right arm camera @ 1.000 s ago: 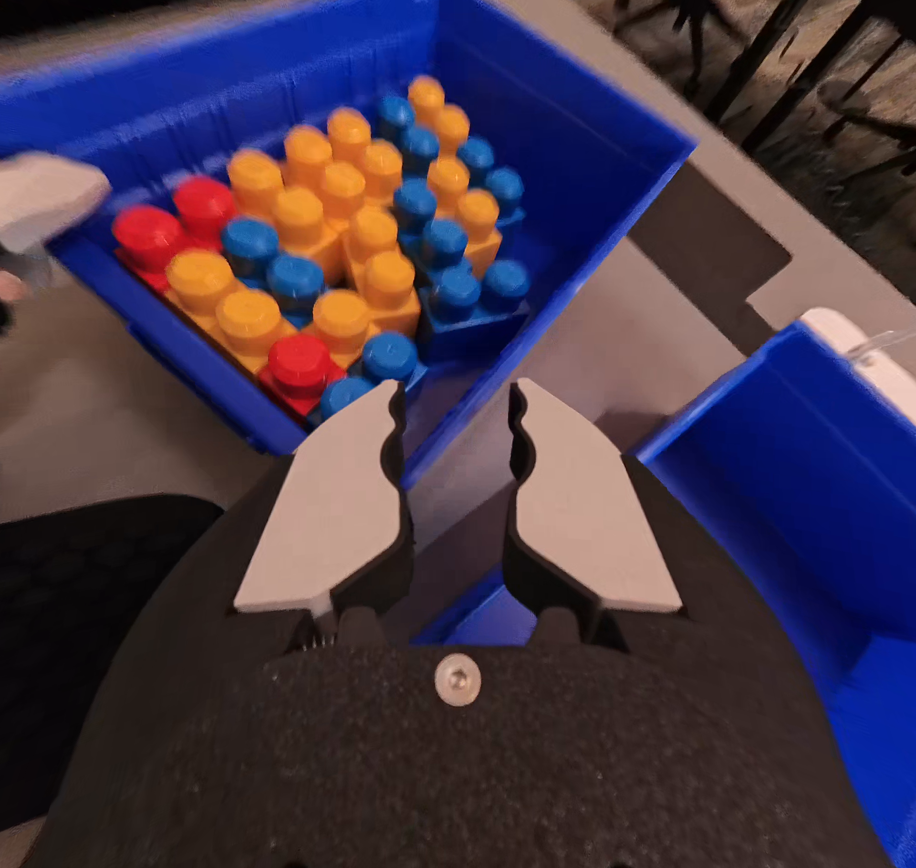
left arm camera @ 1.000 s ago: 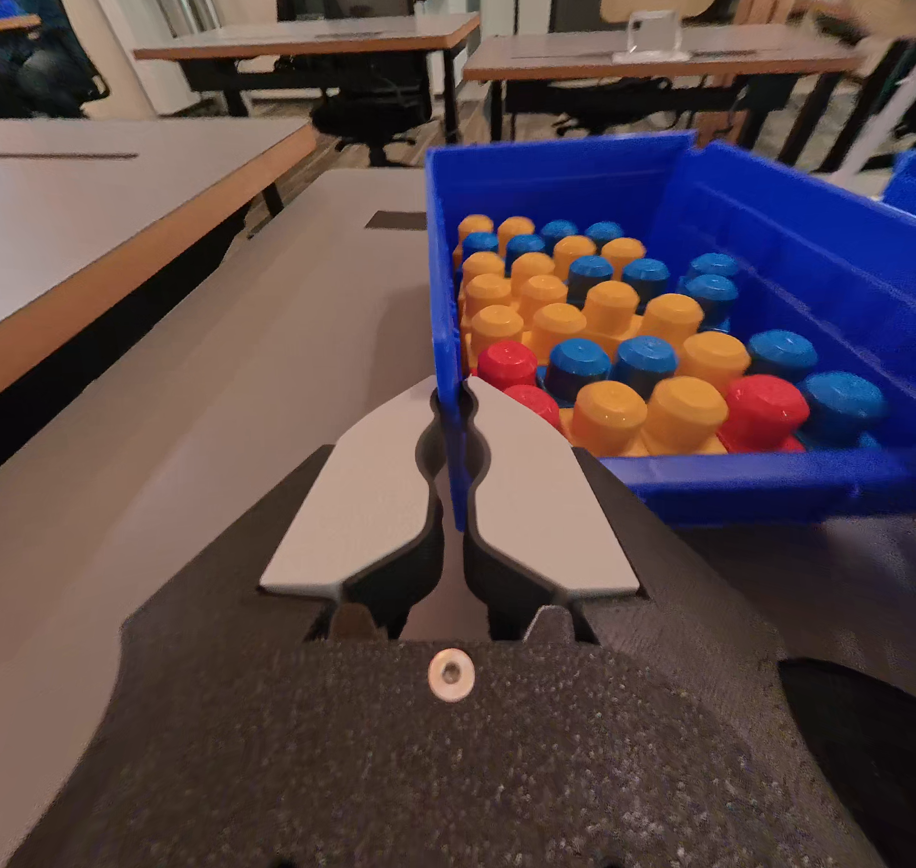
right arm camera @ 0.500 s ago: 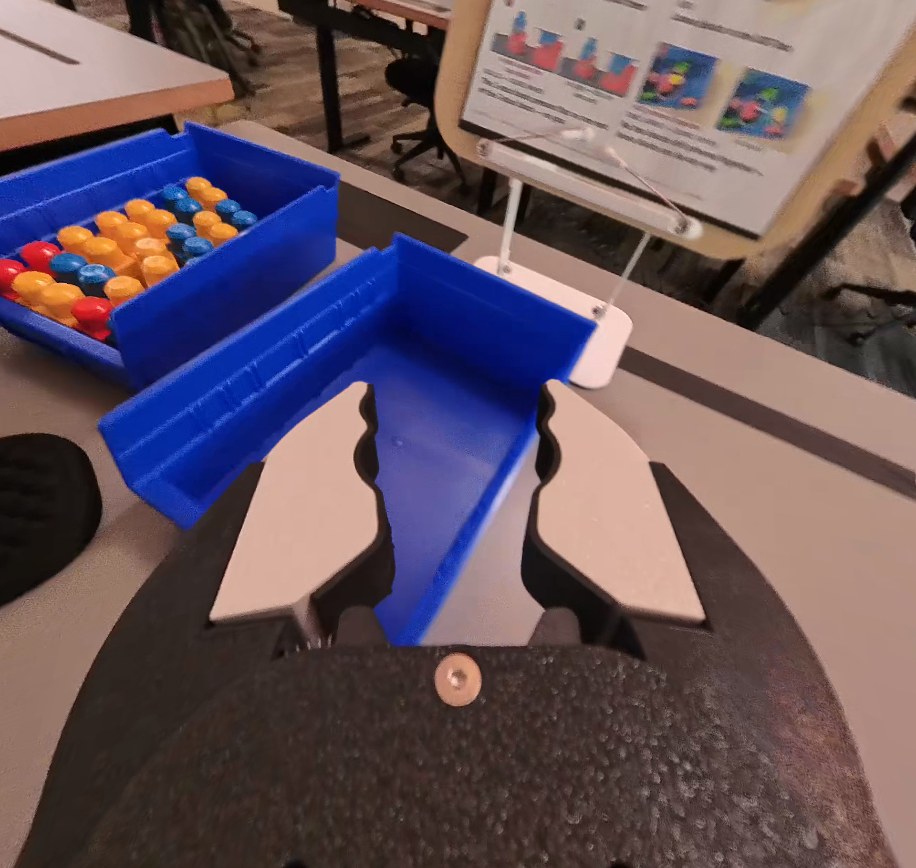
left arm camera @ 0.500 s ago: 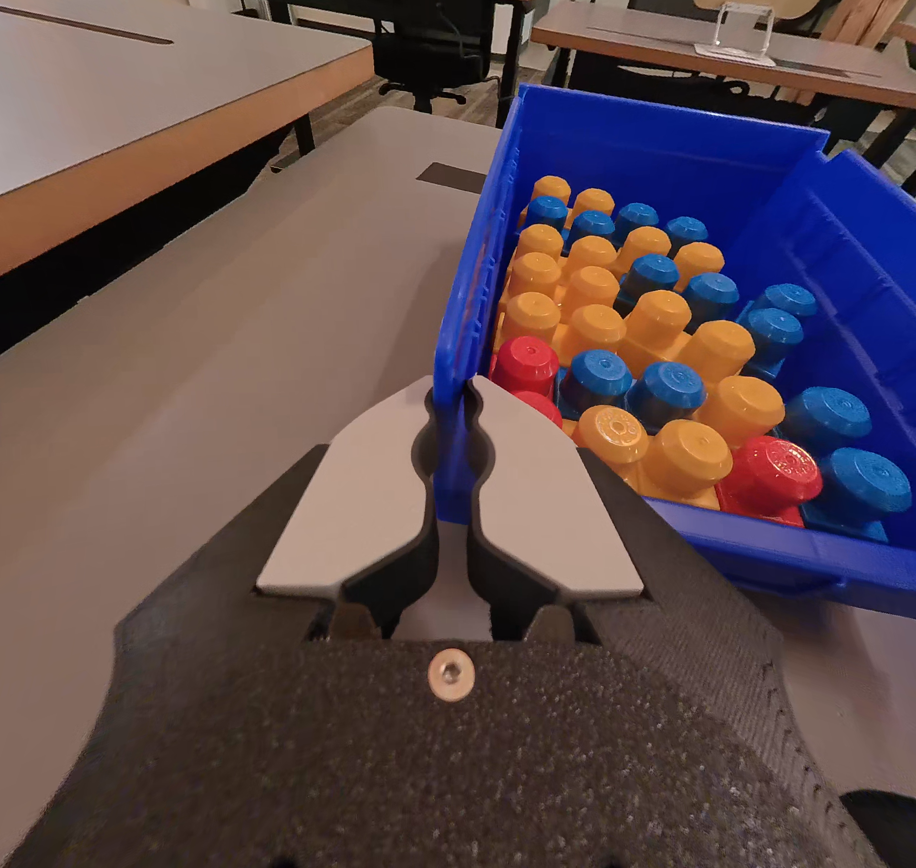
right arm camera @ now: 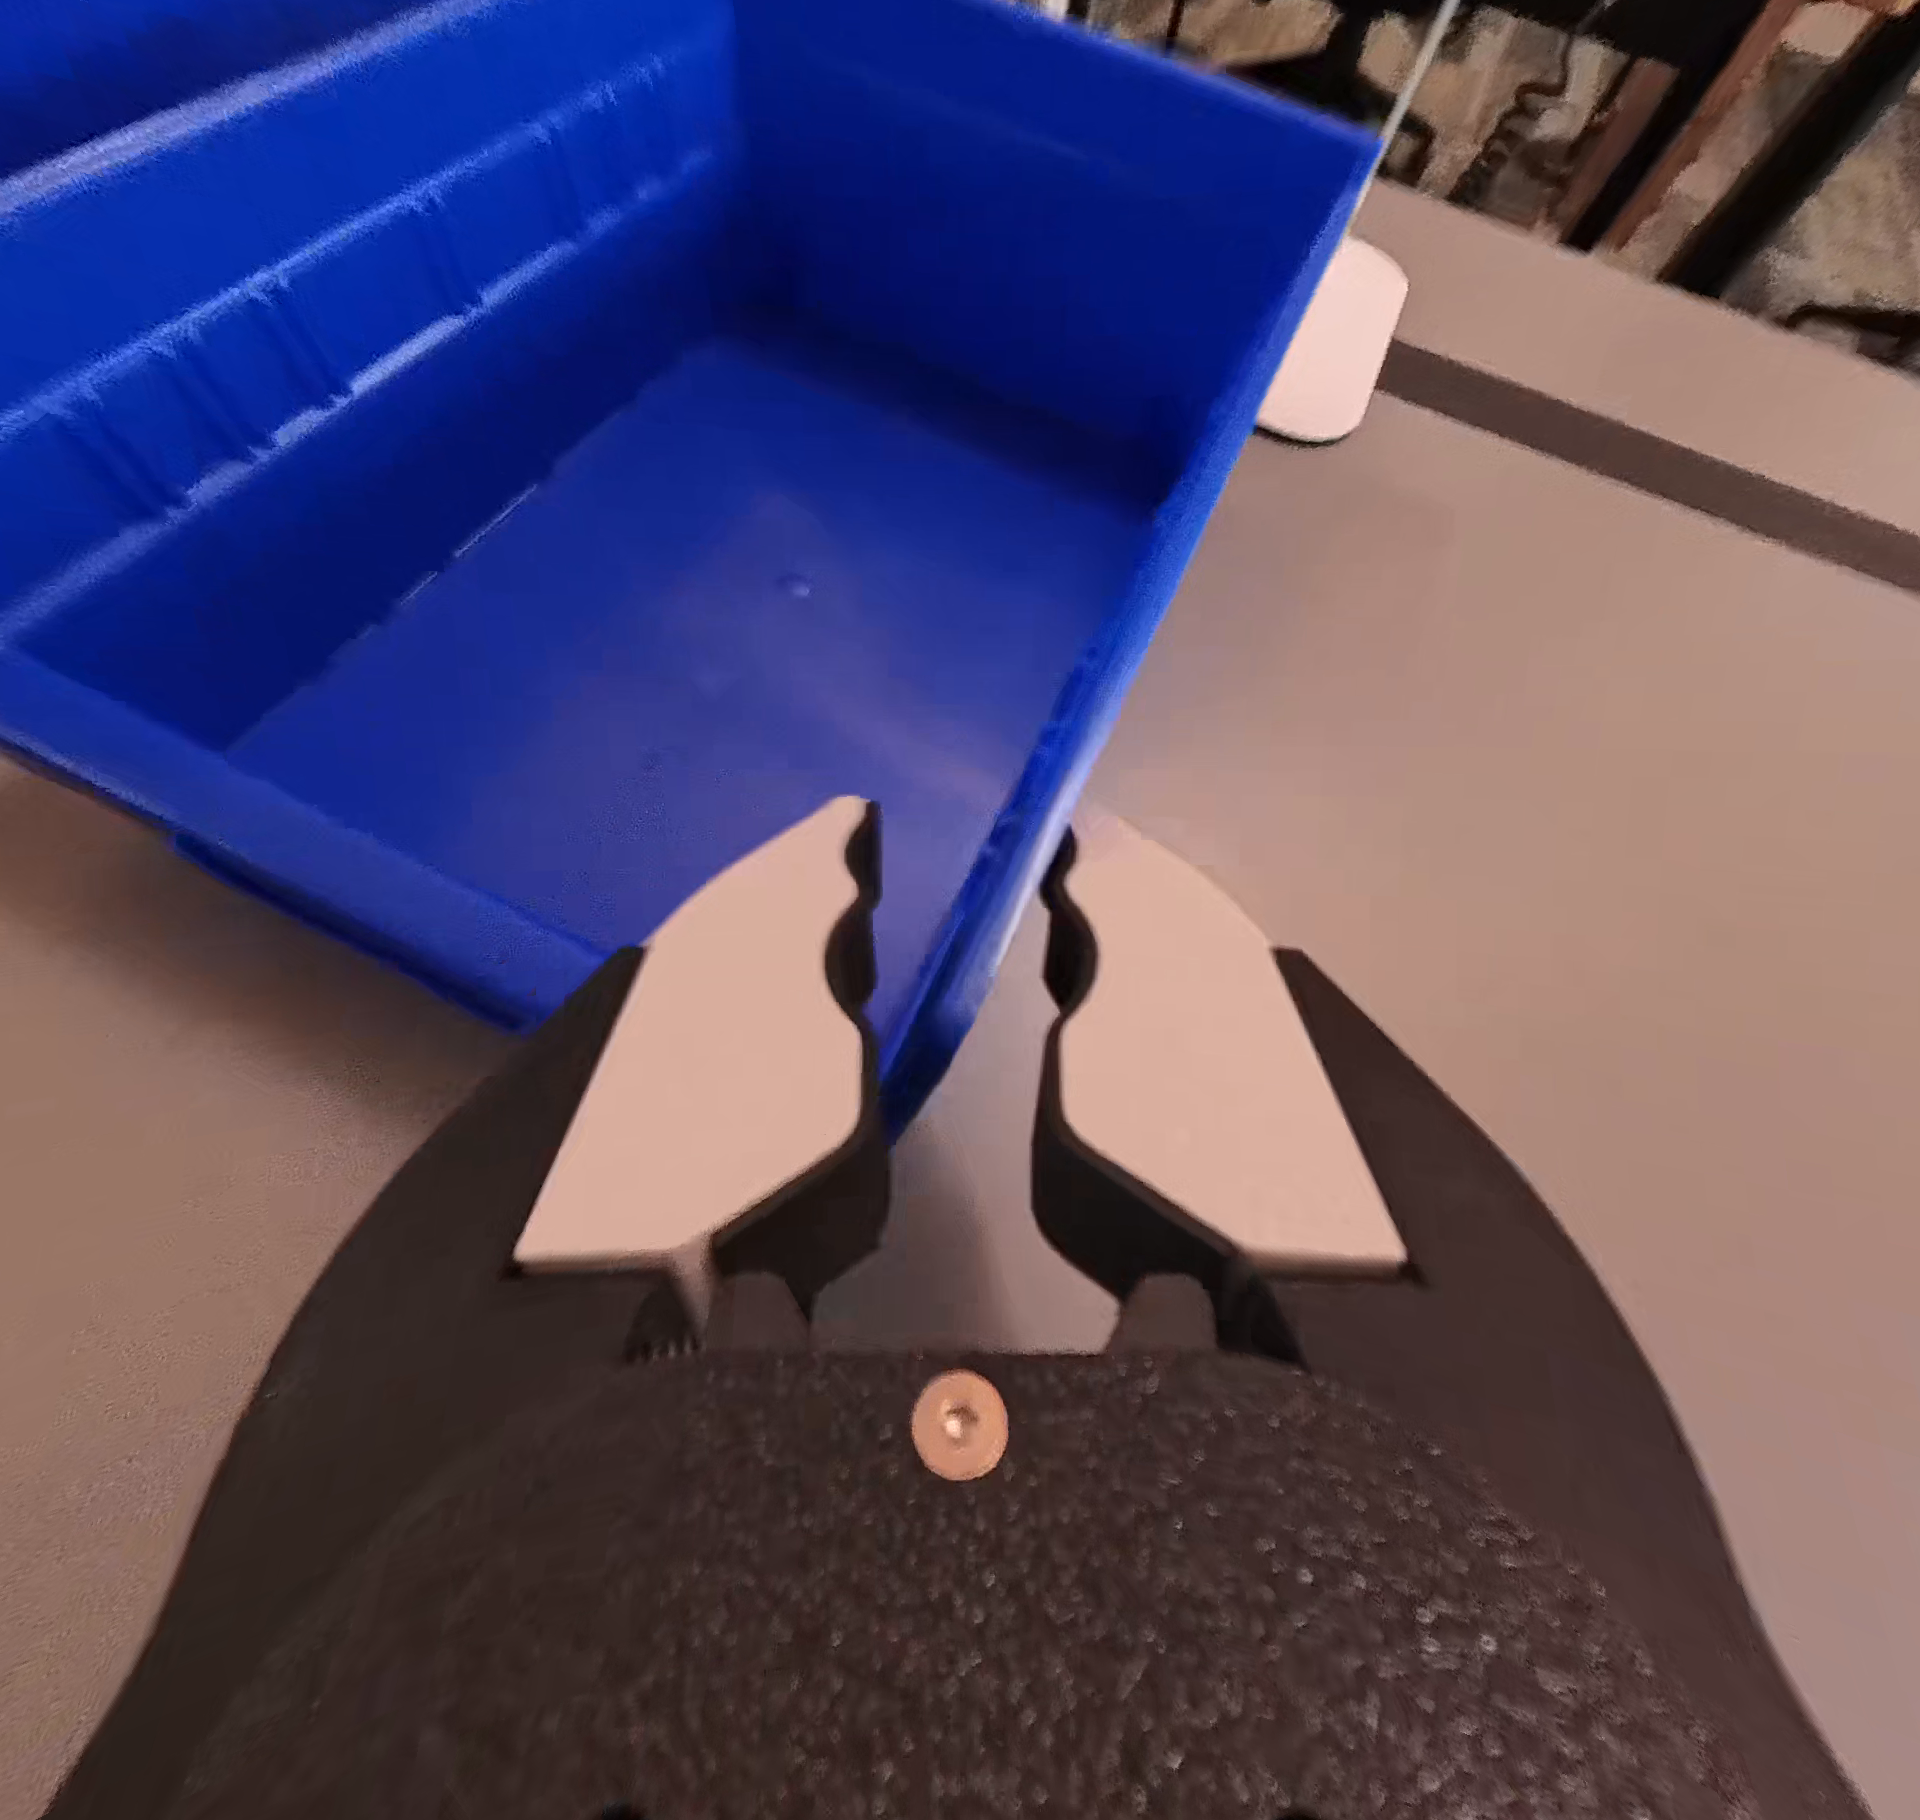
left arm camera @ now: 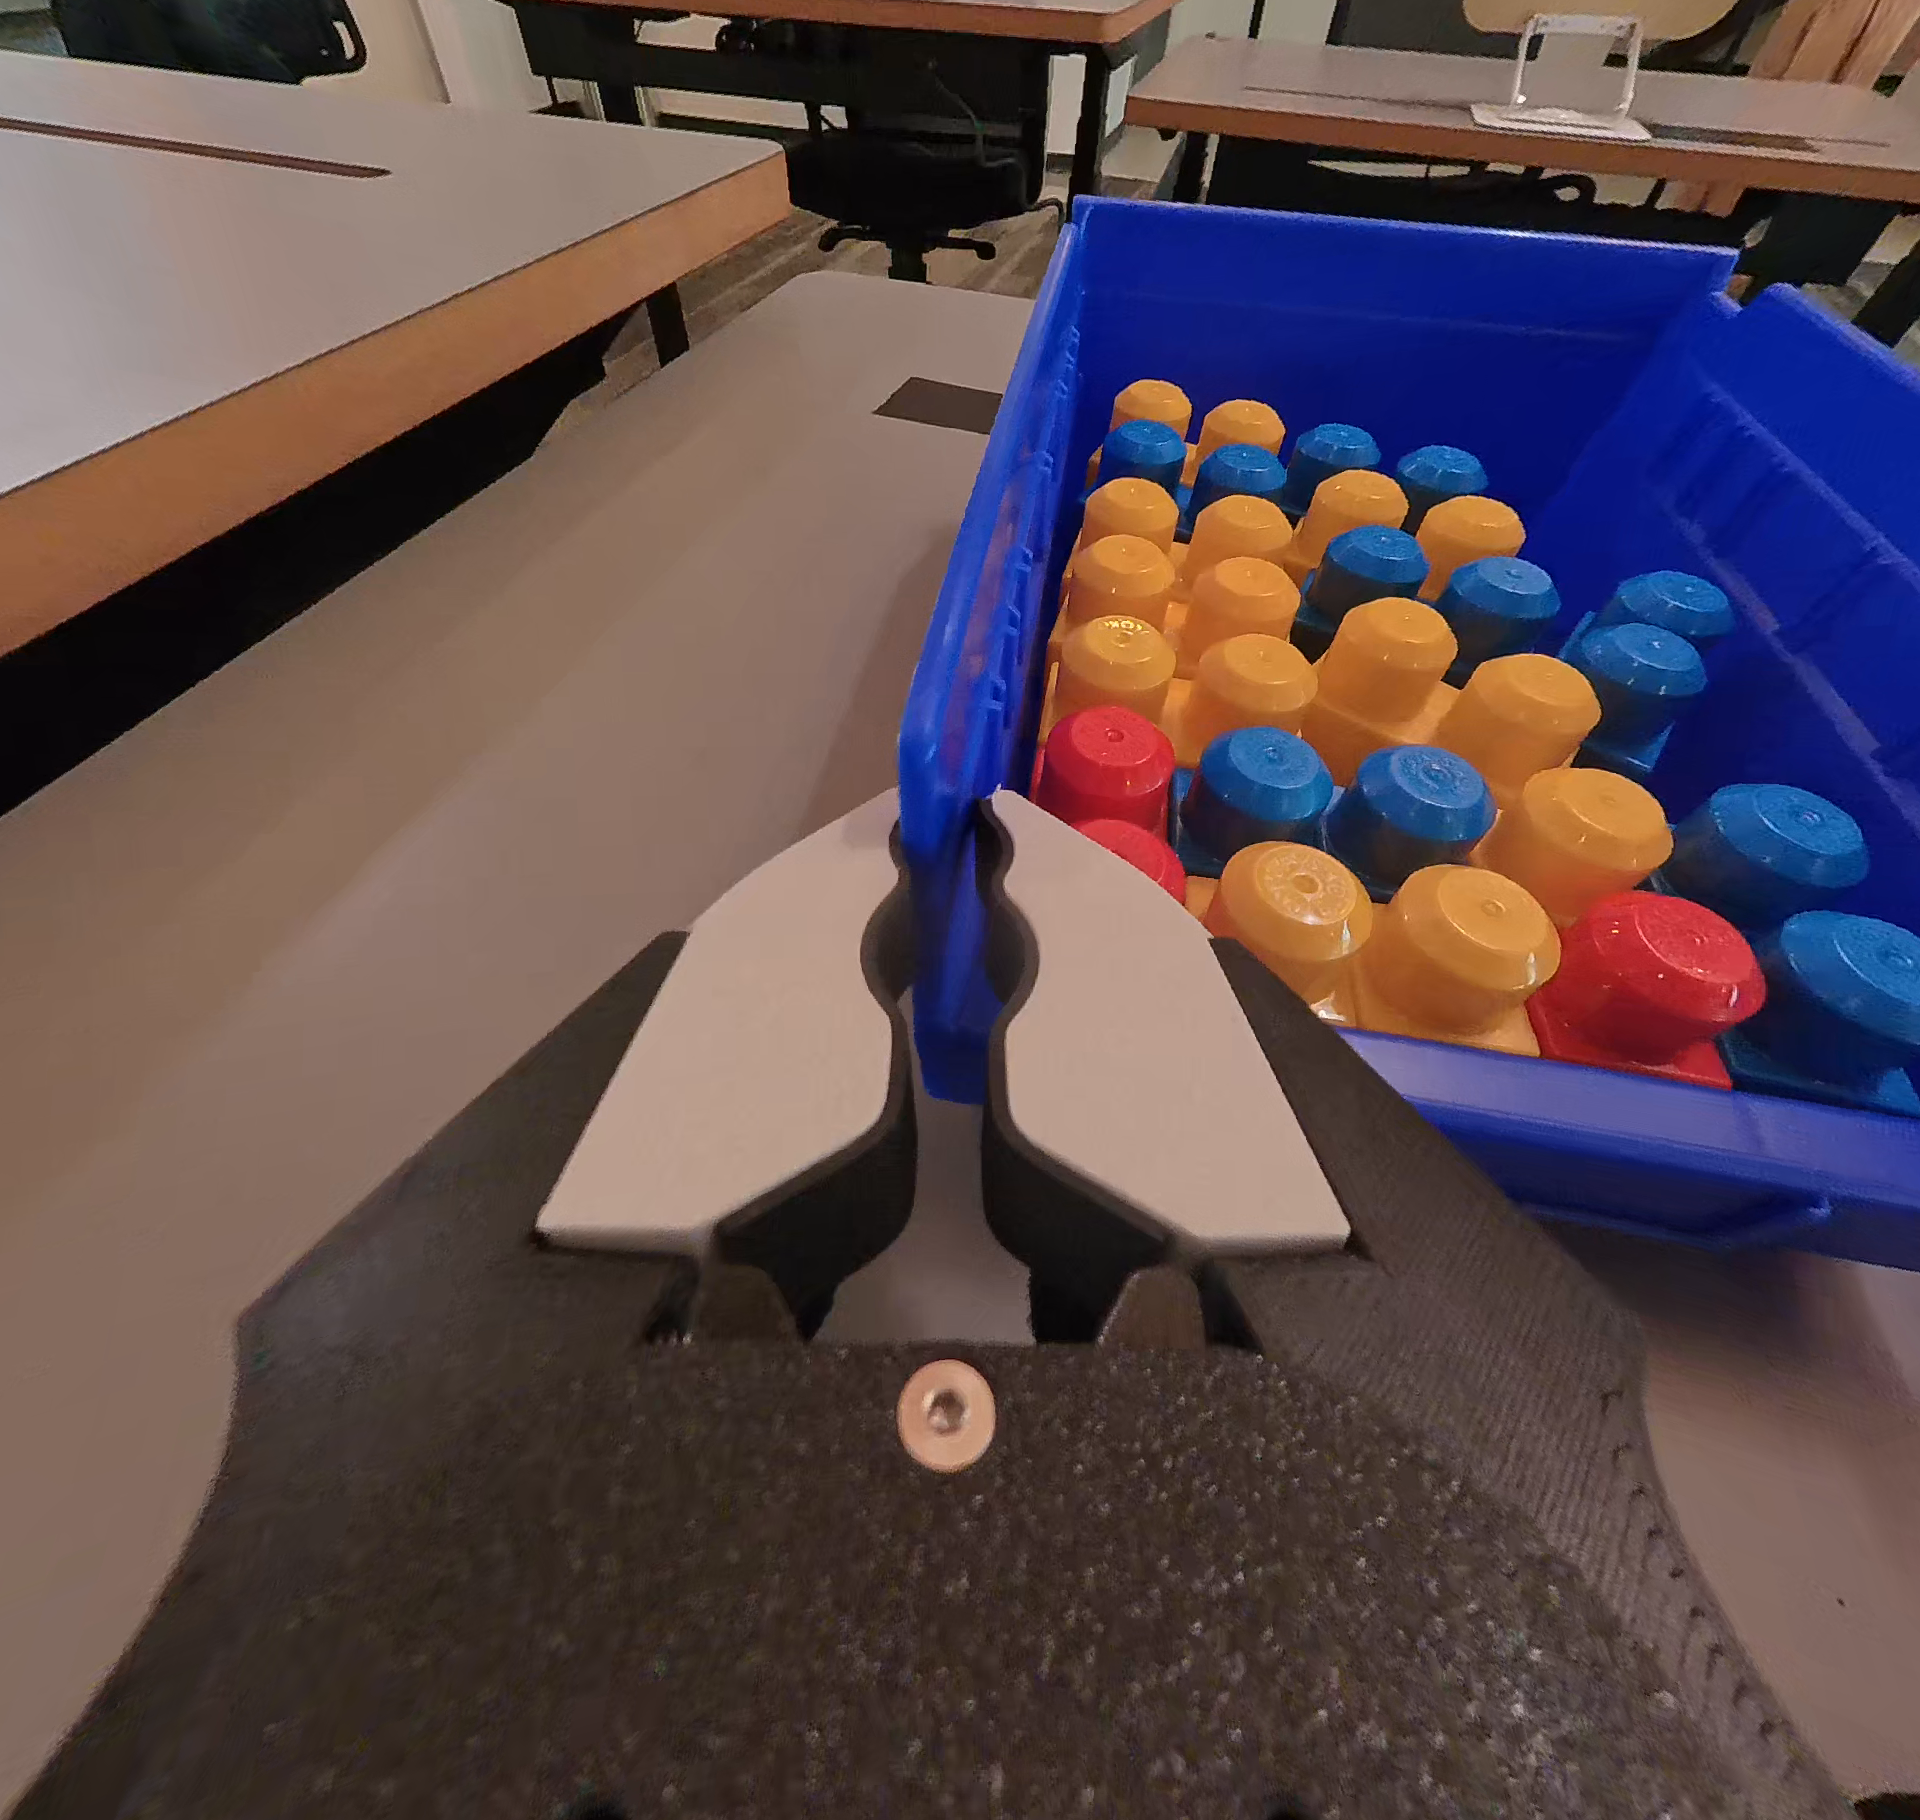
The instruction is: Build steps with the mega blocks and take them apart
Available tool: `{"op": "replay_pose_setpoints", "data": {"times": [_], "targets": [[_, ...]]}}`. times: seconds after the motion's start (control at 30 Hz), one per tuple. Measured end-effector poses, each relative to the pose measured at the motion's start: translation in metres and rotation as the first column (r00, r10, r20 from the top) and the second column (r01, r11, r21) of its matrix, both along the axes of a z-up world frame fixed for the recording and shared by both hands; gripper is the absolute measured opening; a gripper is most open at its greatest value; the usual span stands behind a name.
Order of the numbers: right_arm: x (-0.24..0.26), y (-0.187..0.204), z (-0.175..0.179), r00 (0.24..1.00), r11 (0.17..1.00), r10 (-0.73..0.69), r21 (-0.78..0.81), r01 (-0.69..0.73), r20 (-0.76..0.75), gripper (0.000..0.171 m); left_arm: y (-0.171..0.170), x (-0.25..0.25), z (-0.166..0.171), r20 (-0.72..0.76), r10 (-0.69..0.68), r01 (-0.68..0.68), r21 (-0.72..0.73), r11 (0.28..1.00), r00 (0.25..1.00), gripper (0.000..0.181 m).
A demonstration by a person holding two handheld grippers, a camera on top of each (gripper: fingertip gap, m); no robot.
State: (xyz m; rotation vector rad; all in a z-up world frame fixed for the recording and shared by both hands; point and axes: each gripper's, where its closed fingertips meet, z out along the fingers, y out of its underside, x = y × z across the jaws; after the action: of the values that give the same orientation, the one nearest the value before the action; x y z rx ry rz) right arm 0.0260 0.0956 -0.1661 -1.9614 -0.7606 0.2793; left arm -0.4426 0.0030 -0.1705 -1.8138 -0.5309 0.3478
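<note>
grey table (left arm camera: 436,835) under both of my tools, office desks beyond. my left claw (left arm camera: 940,814) is pinched tight on the near left corner wall of the blue bin (left arm camera: 1351,316), with the mega blocks (left arm camera: 1382,690) packed inside it just right of the tips. my right claw (right arm camera: 961,835) is spread, straddling the near right wall of the second blue bin (right arm camera: 436,336) without clamping.

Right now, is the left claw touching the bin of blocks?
Touching. In the left wrist view the left claw is shut on the side wall of the blue bin at its near corner, one finger outside, one inside, with no gap showing.
</note>
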Motion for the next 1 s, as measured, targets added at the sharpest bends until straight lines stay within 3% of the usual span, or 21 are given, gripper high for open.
{"op": "replay_pose_setpoints", "data": {"times": [0.13,0.37,0.6,0.8,1.0], "targets": [[0.019,0.015,0.006,0.994,0.994,-0.105,0.003,0.105,-0.034,0.006,0.0,0.002,0.0,-0.008,-0.013,0.013,0.003,1.0,1.0,0.008],[0.044,0.026,0.045,0.982,0.997,-0.076,0.016,0.08,-0.175,0.004,0.001,0.008,0.001,-0.015,-0.05,0.05,0.01,0.999,0.999,0.019],[0.122,0.064,0.079,0.939,0.973,-0.209,0.034,0.227,-0.275,0.004,-0.002,0.018,0.001,-0.045,-0.094,0.094,-0.01,0.996,0.995,0.004],[0.216,0.099,0.092,0.803,0.908,-0.392,-0.049,0.416,-0.449,0.004,-0.003,0.023,0.001,-0.044,-0.113,0.112,-0.015,0.994,0.993,0.004],[0.294,0.127,0.058,0.626,0.748,-0.608,-0.086,0.658,-0.488,0.004,-0.004,0.026,0.001,-0.047,-0.122,0.122,-0.018,0.992,0.991,0.004]]}}
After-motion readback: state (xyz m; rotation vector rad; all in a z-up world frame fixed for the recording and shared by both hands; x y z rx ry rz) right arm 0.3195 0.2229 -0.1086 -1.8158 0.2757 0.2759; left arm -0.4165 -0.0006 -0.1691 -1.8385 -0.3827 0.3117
